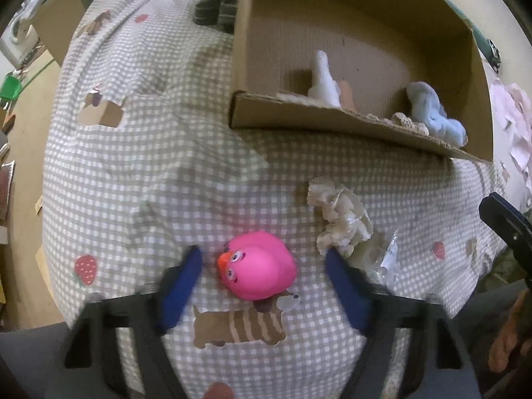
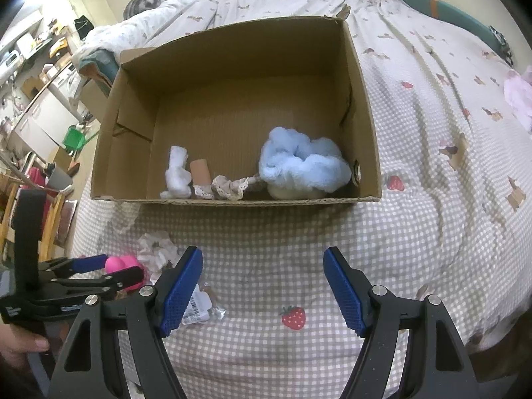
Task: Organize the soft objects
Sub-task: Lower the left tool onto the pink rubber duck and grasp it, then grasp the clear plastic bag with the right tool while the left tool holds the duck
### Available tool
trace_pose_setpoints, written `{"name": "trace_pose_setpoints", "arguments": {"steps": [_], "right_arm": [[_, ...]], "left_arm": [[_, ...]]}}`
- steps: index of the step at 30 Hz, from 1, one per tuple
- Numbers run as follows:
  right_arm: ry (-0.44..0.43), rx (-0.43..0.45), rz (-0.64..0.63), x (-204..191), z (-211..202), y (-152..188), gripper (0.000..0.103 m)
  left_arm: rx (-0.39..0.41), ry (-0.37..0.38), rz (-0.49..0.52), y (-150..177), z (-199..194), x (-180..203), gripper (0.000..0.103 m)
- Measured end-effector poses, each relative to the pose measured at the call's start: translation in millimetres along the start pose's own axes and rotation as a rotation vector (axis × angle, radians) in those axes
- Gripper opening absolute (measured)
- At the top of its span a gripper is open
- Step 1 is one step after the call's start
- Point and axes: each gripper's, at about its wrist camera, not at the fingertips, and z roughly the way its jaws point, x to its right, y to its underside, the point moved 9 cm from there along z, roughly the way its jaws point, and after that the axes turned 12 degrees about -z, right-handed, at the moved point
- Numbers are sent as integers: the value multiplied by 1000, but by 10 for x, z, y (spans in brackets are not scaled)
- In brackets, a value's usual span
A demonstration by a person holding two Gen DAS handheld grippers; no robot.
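Note:
A pink rubber duck [image 1: 257, 266] lies on the checked bedspread between the open blue fingers of my left gripper [image 1: 264, 261], not gripped; it also shows in the right wrist view [image 2: 121, 262]. A cream frilly scrunchie [image 1: 342, 219] lies just right of it. A cardboard box [image 2: 232, 201] holds a light blue fluffy cloth [image 2: 302, 163], a white soft piece [image 2: 178, 173], a tan roll [image 2: 200, 173] and a lace piece [image 2: 229, 186]. My right gripper [image 2: 262, 266] is open and empty above the bedspread, in front of the box.
A clear plastic wrapper [image 1: 387, 259] lies by the scrunchie, also under the right gripper's left finger [image 2: 199, 309]. Dark striped fabric [image 1: 219, 0] lies behind the box. A pink cloth [image 2: 518, 96] lies at far right. Furniture and a green bin [image 2: 74, 138] stand beyond the bed's left edge.

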Motion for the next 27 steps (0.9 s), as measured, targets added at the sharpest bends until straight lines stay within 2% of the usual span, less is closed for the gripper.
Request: {"name": "trace_pose_setpoints", "arguments": {"steps": [1,4,7,10,16,24,26,27], "right_arm": [[-10,-4,4,-8,10,5,79],[-49,-18,11,-49,51,26,79],[-138,-48,9,-189,131,57,79],[-219,-111,-27,-397,257,148,79],[-237,-208,-192,-797,488,343,79],[-207,-297,-268,-974,782,485,78],[-216,-295,-259,-987,798,462,56],[-224,-300,-254,-984,801,458,48]], "left_arm": [[-11,-14,8,15,29,-2,45],[-17,-18,18,38,57,-7,44],[-3,-24,29,29,-8,5,31],[35,-31,22,-23,-144,-32,29],[106,-10,9,-117,-397,-55,29],[130,-15,28,-108,-475,-11,29],[127,-13,21,-127,-431,-58,29],[126,-13,17,-117,-425,-65,29]]}}
